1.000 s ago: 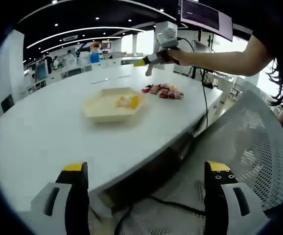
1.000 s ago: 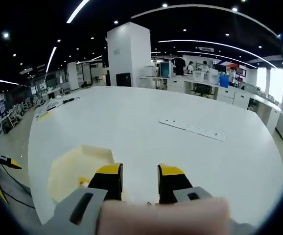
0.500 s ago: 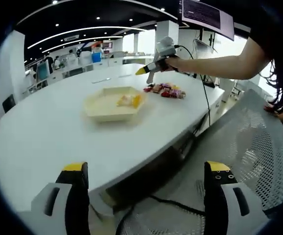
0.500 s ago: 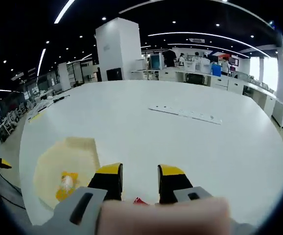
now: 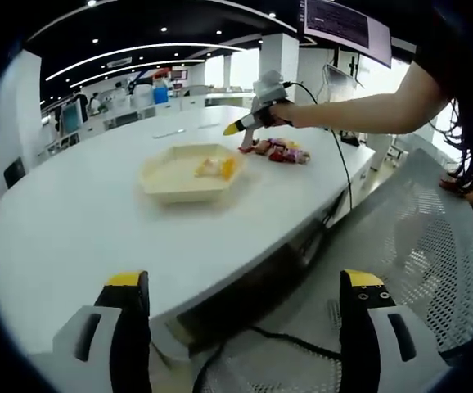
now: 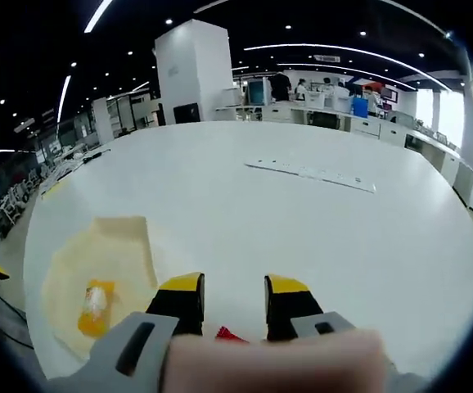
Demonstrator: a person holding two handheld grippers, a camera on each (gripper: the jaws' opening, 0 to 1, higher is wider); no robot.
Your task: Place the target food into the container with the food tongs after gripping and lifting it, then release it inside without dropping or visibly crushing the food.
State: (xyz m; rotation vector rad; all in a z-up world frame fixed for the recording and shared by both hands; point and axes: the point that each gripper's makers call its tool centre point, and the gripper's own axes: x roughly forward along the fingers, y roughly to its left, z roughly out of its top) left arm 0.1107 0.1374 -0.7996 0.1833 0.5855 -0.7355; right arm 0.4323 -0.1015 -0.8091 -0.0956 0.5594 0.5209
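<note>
The right claw (image 5: 238, 126), jaws narrowly parted and empty, hovers over the red wrapped snacks (image 5: 274, 151) beside the cream hexagonal tray (image 5: 168, 187) on the white desk (image 5: 73, 221), reaching; next, lowering to grip gently.

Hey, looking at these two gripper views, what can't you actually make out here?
- Right gripper view: the food pile is nearly all hidden behind the right gripper.
- Left gripper view: the same pile is too small to identify pieces.
- Both views: the food in the tray is a blurred yellow-orange lump.
</note>
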